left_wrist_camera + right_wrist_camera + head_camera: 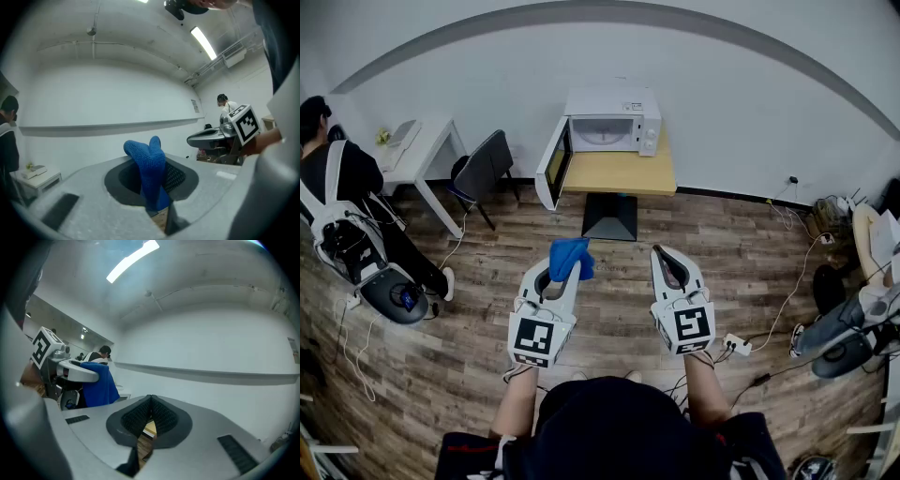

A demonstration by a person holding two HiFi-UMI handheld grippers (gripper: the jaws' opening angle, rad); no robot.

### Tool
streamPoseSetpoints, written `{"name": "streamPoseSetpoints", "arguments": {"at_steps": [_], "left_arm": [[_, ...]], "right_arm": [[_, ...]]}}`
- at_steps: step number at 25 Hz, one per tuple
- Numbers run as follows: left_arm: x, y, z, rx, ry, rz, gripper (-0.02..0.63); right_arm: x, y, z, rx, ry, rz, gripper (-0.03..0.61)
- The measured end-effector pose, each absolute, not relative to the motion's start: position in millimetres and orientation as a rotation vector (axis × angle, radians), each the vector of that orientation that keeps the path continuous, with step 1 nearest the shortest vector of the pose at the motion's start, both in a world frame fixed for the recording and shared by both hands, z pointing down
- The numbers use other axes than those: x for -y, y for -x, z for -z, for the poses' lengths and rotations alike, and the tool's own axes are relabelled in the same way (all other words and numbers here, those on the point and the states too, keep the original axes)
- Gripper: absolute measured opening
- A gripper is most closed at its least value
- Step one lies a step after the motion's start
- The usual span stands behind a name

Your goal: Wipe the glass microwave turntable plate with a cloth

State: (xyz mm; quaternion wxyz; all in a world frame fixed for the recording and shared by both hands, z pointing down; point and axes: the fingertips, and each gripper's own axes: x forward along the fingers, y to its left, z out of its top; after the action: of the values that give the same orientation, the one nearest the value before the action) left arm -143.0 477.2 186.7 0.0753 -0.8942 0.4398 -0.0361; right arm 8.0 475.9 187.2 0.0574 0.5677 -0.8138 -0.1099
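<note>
Two tongs [563,269] [665,253], one cloth [573,253], plate [602,134] perhaps

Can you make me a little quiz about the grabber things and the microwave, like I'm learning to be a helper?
1. Pick one: what colour is the cloth in the left gripper? A) blue B) red C) yellow
2. True or false: the microwave on the wooden table has its door shut.
3. Fill in: the right gripper's fingers are ____ (apart or together).
Key: 1 A. 2 False, the door hangs open. 3 Together, with nothing between them.
</note>
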Motion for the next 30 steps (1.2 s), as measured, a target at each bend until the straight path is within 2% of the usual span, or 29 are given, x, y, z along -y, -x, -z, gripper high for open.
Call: {"name": "streamPoseSetpoints", "arguments": {"at_steps": [14,30], "left_arm": [[-481.9,121.5,-191.2,-1.322,2.653,0.124,0.064],[-497.4,52.4,-212.4,-1.402,2.644,0.145,0.064]], "right_arm": [[-479.4,-26.3,-193.3,2.520,-1.700,0.307,0.009],[-490.8,-97.7,-217.1,2.543,-1.622,0.286,0.009]]}}
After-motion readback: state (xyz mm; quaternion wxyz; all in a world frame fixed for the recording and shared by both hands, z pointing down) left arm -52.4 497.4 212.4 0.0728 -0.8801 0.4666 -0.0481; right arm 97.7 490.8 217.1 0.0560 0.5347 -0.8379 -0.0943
